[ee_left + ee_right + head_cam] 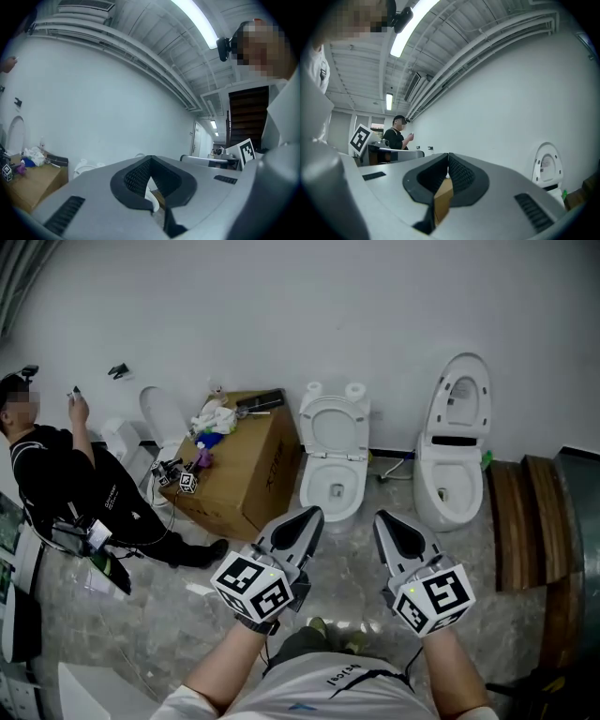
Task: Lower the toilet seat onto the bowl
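Two white toilets stand against the far wall in the head view. The middle toilet (330, 486) has its seat (335, 422) raised against the wall. The right toilet (448, 486) has its lid (461, 395) standing upright, also seen in the right gripper view as a raised lid (547, 164). My left gripper (313, 513) and right gripper (382, 518) hover side by side well short of both toilets, over the floor. Both are shut with nothing between their jaws, which meet tip to tip in the left gripper view (149, 157) and the right gripper view (448, 154).
A cardboard box (246, 465) with loose items on top sits left of the middle toilet. A person in black (66, 484) sits on the floor at the left. Wooden planks (516, 521) lie at the right. Another white fixture (159, 413) stands behind the box.
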Demonstrator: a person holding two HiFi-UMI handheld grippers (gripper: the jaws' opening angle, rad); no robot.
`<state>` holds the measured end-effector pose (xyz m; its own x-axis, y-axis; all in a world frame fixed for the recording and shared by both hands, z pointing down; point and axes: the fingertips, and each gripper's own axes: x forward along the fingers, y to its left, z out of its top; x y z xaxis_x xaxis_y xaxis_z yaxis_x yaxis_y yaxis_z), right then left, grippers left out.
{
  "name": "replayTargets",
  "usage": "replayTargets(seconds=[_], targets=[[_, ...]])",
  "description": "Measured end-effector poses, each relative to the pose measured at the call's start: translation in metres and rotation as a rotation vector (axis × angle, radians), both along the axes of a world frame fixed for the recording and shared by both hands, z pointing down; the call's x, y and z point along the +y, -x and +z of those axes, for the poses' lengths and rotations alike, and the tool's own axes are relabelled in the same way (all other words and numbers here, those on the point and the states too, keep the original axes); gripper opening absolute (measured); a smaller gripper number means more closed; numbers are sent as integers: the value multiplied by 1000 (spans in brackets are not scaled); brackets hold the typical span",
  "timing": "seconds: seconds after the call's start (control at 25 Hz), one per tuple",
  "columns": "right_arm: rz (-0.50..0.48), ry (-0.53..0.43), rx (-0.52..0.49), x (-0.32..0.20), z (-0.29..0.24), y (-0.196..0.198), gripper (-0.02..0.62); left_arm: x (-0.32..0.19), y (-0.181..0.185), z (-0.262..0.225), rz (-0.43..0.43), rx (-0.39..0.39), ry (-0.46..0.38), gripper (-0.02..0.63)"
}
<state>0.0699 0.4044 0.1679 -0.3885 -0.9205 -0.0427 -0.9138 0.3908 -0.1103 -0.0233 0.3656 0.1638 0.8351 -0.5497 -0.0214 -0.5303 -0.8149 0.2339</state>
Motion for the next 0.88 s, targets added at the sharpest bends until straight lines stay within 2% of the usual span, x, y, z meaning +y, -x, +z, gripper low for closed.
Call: replayTargets(seconds=[0.16, 0.44, 0.88], targets=[[12, -15, -11, -7, -3, -11, 15, -7, -13, -4, 14, -16, -45, 9], [4, 20, 7, -54, 9, -15, 15, -55, -27, 10, 11, -16, -22, 9], [24, 66, 45, -211, 37, -4, 15, -212, -31, 34, 28, -34, -45, 9]])
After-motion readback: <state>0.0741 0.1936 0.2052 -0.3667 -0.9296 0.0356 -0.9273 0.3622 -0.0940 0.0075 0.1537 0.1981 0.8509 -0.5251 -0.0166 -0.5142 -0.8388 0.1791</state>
